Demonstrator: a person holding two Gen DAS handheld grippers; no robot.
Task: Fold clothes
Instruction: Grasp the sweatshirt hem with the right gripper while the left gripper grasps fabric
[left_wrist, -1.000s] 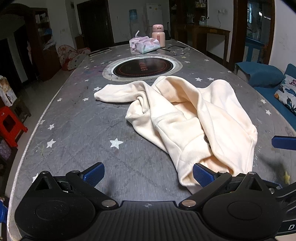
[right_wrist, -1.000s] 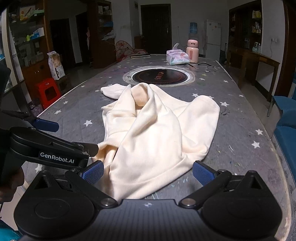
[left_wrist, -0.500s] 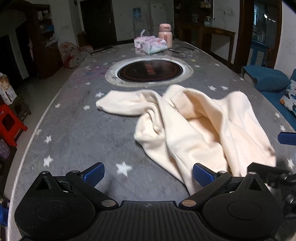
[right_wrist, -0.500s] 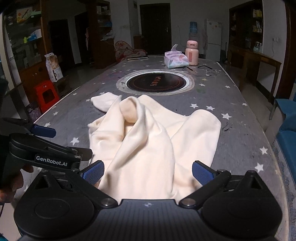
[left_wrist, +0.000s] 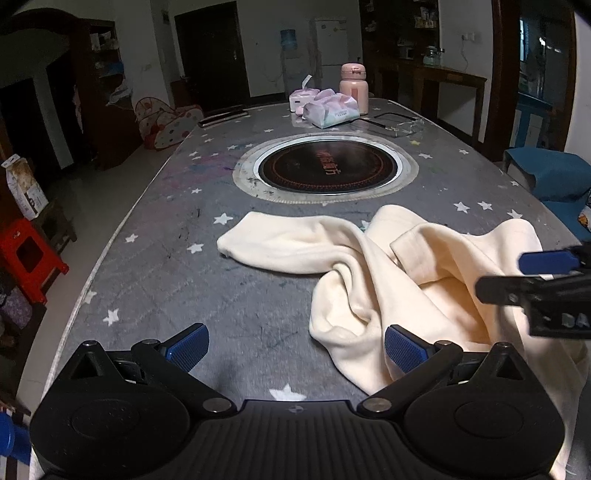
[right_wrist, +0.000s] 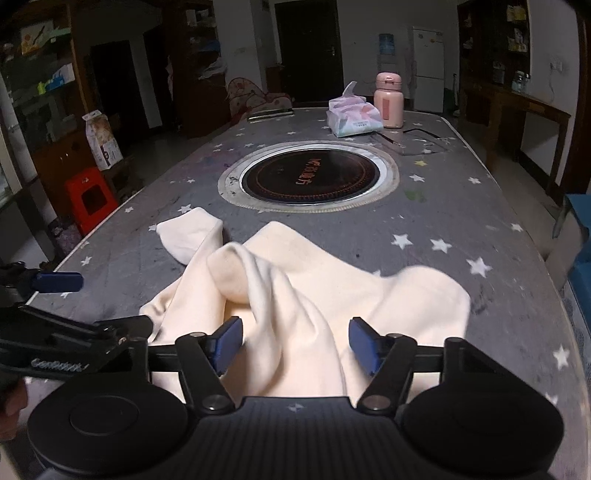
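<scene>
A crumpled cream garment (left_wrist: 406, 280) lies on the grey star-patterned table (left_wrist: 166, 266), one sleeve stretched to the left. It also shows in the right wrist view (right_wrist: 295, 295). My left gripper (left_wrist: 295, 345) is open and empty over bare table at the garment's left edge; its right pad sits beside the cloth. My right gripper (right_wrist: 295, 345) is partly closed, its jaws either side of a raised fold of the garment, not pinching it. Each gripper shows at the edge of the other's view.
A round black hotplate (left_wrist: 327, 170) is set in the table's middle. Tissue packs (left_wrist: 330, 110), a pink flask (left_wrist: 354, 86) and glasses (left_wrist: 402, 123) sit at the far end. A red stool (right_wrist: 90, 199) stands on the floor at left, blue seating (left_wrist: 550, 177) at right.
Both grippers have moved forward over the table. The right gripper's jaws have narrowed around a fold of the garment. The garment has bunched up more.
</scene>
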